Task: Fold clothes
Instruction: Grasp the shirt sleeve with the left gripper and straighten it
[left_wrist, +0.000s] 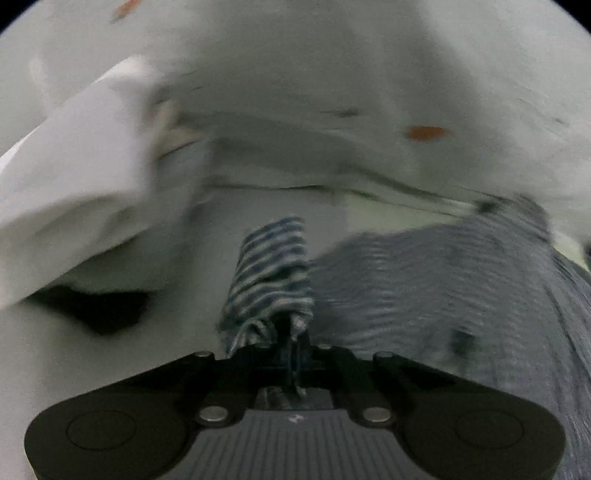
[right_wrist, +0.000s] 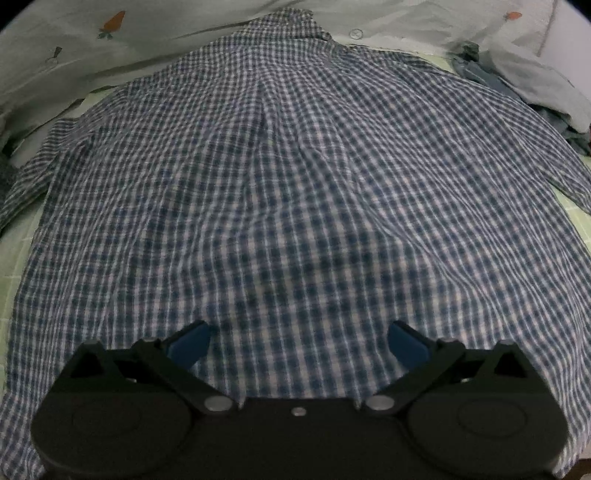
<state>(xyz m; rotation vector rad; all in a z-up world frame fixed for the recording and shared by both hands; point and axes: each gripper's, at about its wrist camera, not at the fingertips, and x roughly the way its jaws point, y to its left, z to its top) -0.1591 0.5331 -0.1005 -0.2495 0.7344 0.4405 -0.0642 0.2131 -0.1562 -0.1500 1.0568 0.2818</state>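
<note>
The blue-and-white checked shirt (right_wrist: 295, 192) lies spread back-up on a bed with a pale green sheet (right_wrist: 580, 221), collar toward the carrot-print bedding (right_wrist: 110, 44), while the left gripper (left_wrist: 291, 332) is clamped on a bunched edge of it, a sleeve or side by the look of the blurred left wrist view. The right gripper (right_wrist: 297, 341) hovers over the lower back panel with its jaws wide and nothing between them. With that end unpinned, pulling the held cloth across could drag the whole shirt askew, and the thin pinch may slip.
</note>
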